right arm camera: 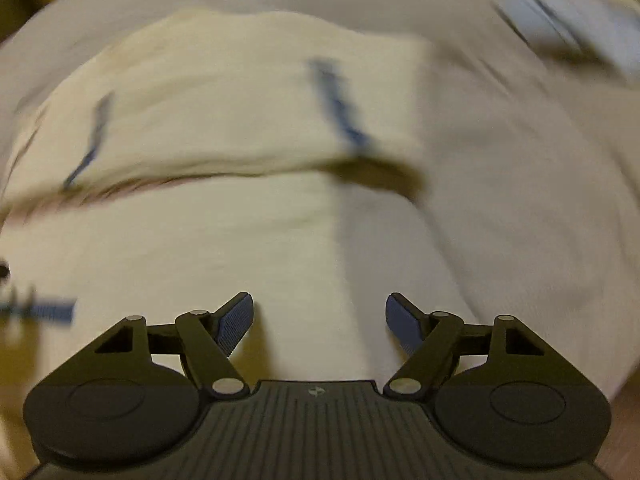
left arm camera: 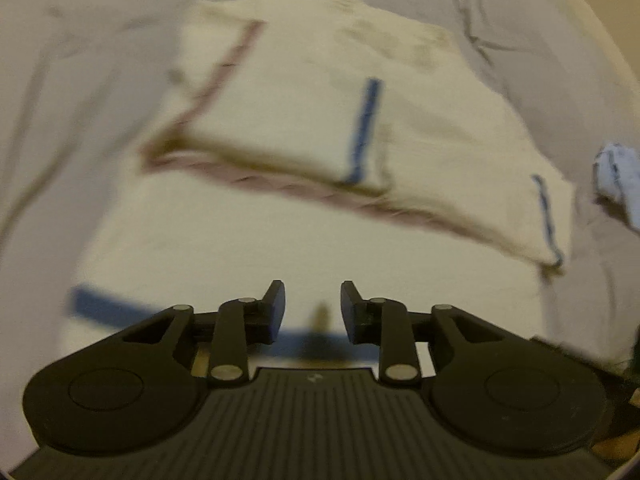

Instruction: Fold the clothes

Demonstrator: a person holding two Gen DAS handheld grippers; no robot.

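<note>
Two black hand-held claws point steeply down at a cream cloth spread over a grey bed sheet. Both views are blurred.

The left claw has its jaws a small way apart with nothing between them; it is released and hangs just above the near part of the cloth. A blue stripe runs crosswise under its fingers.

The right claw has its jaws spread wide, also released and empty. It hangs over the near right part of the same cloth, close to the cloth's right edge, where the grey sheet begins.

Ahead of both claws, the far part of the cloth is already doubled back toward them as a folded flap. Its free edge, trimmed in dull red, runs left to right across both views, so the fold line lies crosswise to the fingers. Two short blue stripes mark the flap.

A small pale blue cloth lies apart on the sheet to the right.

Judging by this layout, the next fold calls for a grip on the edge nearest the claws, and each claw sits near its own end.
</note>
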